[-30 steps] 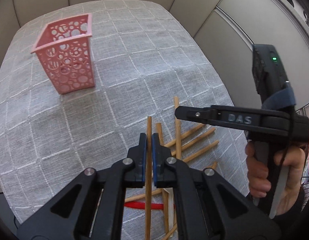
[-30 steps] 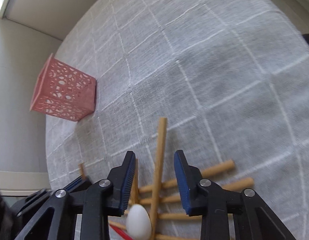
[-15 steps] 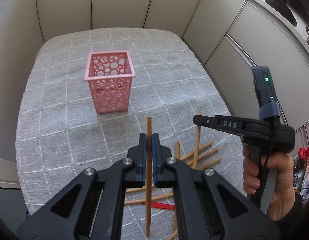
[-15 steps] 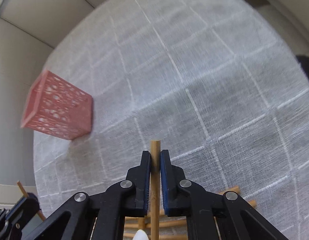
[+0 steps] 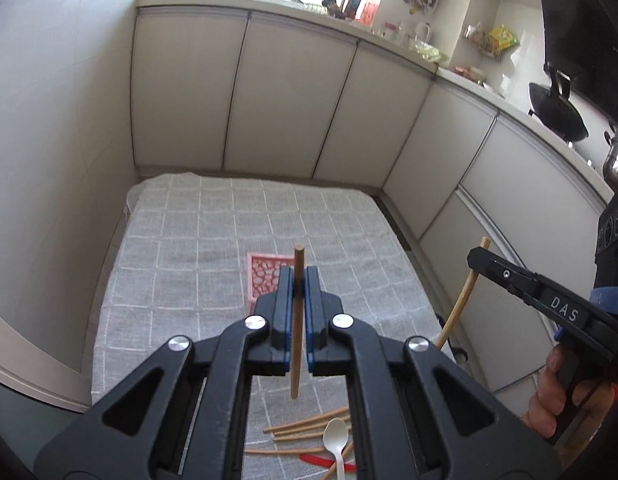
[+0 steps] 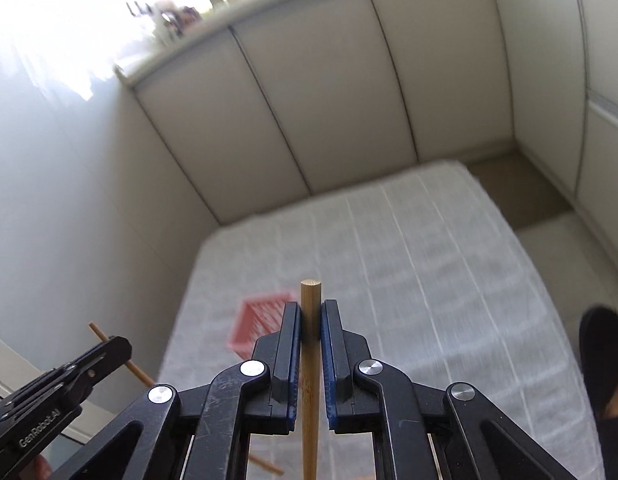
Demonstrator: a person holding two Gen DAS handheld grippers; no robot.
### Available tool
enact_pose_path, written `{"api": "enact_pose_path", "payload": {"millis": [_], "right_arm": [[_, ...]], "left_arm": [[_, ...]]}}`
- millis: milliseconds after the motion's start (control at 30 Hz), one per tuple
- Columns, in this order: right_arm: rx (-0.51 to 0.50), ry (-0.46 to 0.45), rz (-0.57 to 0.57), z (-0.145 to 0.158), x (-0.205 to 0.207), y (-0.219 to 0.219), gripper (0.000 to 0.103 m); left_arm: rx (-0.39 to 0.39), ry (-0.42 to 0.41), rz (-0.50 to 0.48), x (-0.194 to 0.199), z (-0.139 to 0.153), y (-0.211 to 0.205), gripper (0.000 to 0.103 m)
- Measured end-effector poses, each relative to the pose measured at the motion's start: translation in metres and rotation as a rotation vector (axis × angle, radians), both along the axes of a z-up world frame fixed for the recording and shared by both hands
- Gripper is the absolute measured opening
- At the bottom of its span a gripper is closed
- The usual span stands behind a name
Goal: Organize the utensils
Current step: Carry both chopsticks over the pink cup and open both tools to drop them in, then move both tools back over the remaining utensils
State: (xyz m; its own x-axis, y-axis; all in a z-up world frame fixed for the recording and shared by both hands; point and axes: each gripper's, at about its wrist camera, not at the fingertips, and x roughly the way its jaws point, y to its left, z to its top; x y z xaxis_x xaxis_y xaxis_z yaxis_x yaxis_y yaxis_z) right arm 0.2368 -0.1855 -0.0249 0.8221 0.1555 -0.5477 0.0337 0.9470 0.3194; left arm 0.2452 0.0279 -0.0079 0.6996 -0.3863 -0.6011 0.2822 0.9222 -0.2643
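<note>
Utensils, loose lot: several thin light-wood chopsticks, one white plastic spoon and one flat red plastic piece, heaped together on the grey cloth with a white grid that covers the tabletop, below and just right of the left jaws in the left wrist view. The spoon lies bowl up across the chopsticks, its handle over the red piece.

Chopstick, round light-wood stick: clamped between the blue pads of the left gripper, standing near upright, its top above the jaw tips and its lower end hanging clear of the cloth.

Chopstick, second, round light-wood stick: clenched between the blue pads of the right gripper, its blunt end just past the jaw tips. In the left wrist view the same stick slants down from the right jaws, off the right edge of the tabletop.

Holder, pink square plastic basket with round cut-outs: standing on the cloth directly behind the left jaws, partly hidden by them; blurred, just left of the right jaws in the right wrist view.

Hand: wrapped round the right gripper's black grip, at the right edge.

Surround: pale cabinet doors beyond the tabletop.
</note>
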Motion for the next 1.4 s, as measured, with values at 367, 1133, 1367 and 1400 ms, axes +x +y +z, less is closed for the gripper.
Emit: {"api": "enact_pose_path", "payload": {"millis": [367,1133,1367,1400], "right_arm": [[-0.091,-0.245,0.001,0.059,0.059,0.033,0.009],[-0.024,-0.126,0.008,-0.055,0.160,0.028,0.011],[-0.008,-0.123,0.008,-0.041,0.149,0.021,0.030],[-0.008,-0.121,0.010,-0.038,0.145,0.020,0.031]], "left_arm": [[0.041,-0.198,0.044,0.050,0.042,-0.013,0.006],[0.015,-0.028,-0.031,0.118,-0.036,-0.026,0.012],[-0.006,-0.016,-0.016,0.114,-0.025,-0.023,0.035],[-0.006,-0.016,-0.015,0.111,-0.024,-0.022,0.039]]}}
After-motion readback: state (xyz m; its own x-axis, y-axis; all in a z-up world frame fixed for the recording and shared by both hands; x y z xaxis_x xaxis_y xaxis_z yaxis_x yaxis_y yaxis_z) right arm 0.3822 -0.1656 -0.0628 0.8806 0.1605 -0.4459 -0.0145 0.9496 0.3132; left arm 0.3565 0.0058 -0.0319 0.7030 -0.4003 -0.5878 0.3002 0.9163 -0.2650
